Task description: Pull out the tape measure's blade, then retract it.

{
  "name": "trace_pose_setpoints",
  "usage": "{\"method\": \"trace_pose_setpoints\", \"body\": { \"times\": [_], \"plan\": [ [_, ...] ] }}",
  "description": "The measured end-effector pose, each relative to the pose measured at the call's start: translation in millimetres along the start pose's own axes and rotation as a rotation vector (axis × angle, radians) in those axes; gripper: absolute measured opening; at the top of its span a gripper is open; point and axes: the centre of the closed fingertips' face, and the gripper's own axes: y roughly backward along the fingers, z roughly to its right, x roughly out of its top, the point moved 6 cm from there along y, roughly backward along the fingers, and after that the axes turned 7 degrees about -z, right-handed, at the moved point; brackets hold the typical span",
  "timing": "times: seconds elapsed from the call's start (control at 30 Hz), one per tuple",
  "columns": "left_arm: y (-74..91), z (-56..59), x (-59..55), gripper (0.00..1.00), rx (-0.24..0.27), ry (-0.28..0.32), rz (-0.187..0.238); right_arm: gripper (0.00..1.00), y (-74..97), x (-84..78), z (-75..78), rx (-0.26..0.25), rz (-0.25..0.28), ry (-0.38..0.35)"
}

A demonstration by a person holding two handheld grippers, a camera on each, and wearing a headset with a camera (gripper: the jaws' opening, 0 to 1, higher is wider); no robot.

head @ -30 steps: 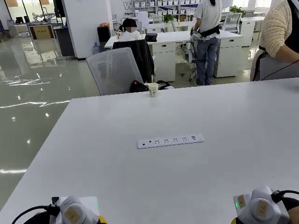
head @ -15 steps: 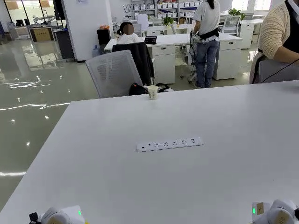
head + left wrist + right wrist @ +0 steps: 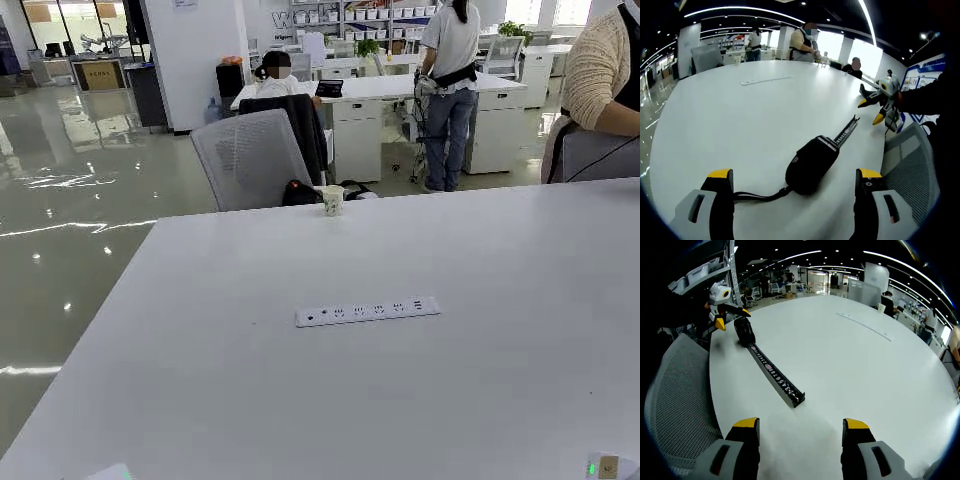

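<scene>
As the tape measure's blade (image 3: 774, 376) lies out on the desk (image 3: 850, 365), left tongs (image 3: 794, 175) and right tongs (image 3: 801, 422) released, retraction seems next: grip the case (image 3: 812, 164).

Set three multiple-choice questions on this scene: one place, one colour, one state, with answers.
1. Where does the tape measure lie? A) on a chair B) on the white table C) on the floor
2. What colour is its case? A) black B) red C) white
3. How is the blade? A) wound fully in B) pulled out along the table C) snapped in two
Answers: 1 B, it rests on the tabletop; 2 A, the case is black; 3 B, a numbered length lies out flat.
</scene>
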Motion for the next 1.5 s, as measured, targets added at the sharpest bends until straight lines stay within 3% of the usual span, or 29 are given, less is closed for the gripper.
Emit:
{"method": "trace_pose_setpoints", "body": {
  "times": [0.07,0.13,0.2,0.23,0.3,0.47,0.6,0.83,0.9,0.97,1.07,1.27,1.5],
  "plan": [
    [3.7,1.4,-6.6,0.99,-0.032,0.091,0.026,0.65,4.0,-2.4,-0.2,-0.023,0.026,-0.007],
    [6.5,-4.8,-16.0,0.99,0.015,0.122,0.011,0.66,8.2,-4.3,-1.5,-0.043,0.054,-0.016],
    [9.5,-7.2,-21.4,0.99,0.063,0.089,0.009,0.7,10.3,-6.0,-2.0,-0.056,0.081,-0.037],
    [11.9,-8.1,-23.5,0.99,0.097,0.051,0.027,0.71,11.4,-9.3,-2.9,-0.06,0.082,-0.046],
    [17.8,-2.8,-24.0,0.99,0.117,0.023,0.066,0.7,13.3,-15.1,-4.9,-0.067,0.082,-0.058],
    [25.3,-0.3,-41.8,0.99,0.147,0.078,0.029,0.76,21.6,-24.4,-9.4,-0.087,0.11,-0.087],
    [30.3,4.9,-50.6,0.99,0.16,0.038,0.009,0.82,30.2,-30.0,-8.9,-0.108,0.135,-0.117],
    [42.6,7.0,-46.1,0.99,0.183,0.032,0.032,0.98,44.4,-39.4,-15.4,-0.137,0.174,-0.146],
    [44.7,6.1,-45.4,0.99,0.197,0.015,0.033,0.99,46.3,-41.8,-17.1,-0.145,0.185,-0.154],
    [46.4,9.6,-43.3,0.99,0.172,0.02,0.032,0.99,46.2,-43.7,-20.3,-0.131,0.191,-0.153],
    [46.7,12.0,-44.2,0.99,0.171,-0.018,0.022,0.99,45.3,-46.1,-22.6,-0.137,0.187,-0.149],
    [45.5,13.9,-47.6,0.99,0.17,-0.028,0.021,0.99,47.0,-49.3,-23.0,-0.15,0.187,-0.161],
    [45.2,18.3,-47.3,0.99,0.158,-0.041,0.023,0.99,46.3,-57.5,-24.5,-0.143,0.148,-0.156]
  ]
}}
